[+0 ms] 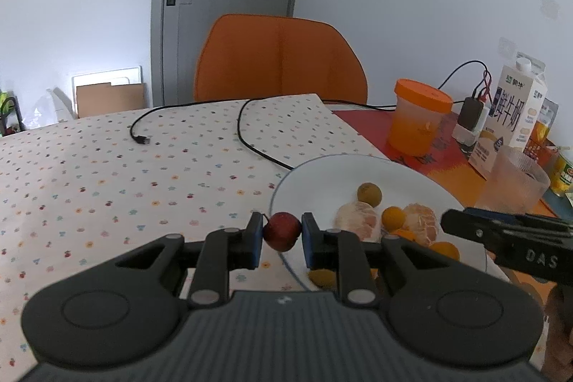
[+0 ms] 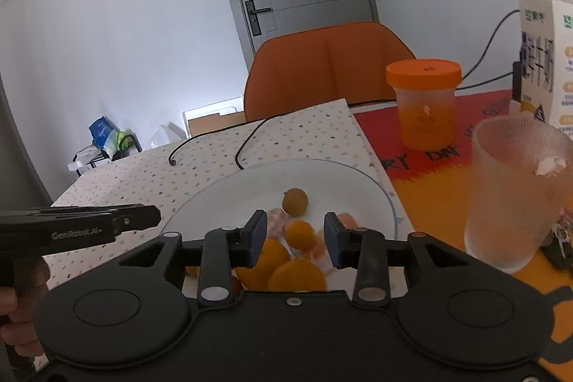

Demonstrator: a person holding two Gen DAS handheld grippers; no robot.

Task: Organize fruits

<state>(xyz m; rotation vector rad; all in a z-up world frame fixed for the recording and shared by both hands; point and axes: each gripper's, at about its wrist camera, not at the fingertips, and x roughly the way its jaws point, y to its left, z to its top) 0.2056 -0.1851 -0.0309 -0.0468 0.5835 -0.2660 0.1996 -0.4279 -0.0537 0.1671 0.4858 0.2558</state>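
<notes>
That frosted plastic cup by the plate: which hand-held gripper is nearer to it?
Right. The right hand-held gripper hangs over the plate beside the frosted cup; the left hand-held gripper holds a red fruit at the plate's far edge.

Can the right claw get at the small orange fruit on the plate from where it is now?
Probably yes. The right claw is open and empty, with the small orange fruit straight ahead between its pads on the plate. Neighbouring fruit crowds it; the left claw, holding the red fruit, stays aside.

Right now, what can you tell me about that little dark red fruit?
The small red fruit is round, dark red and smooth-skinned, with a thin stem poking out on its left side. The left gripper's blue-padded fingers squeeze it from both sides, holding it above the near-left rim of the white plate.
</notes>
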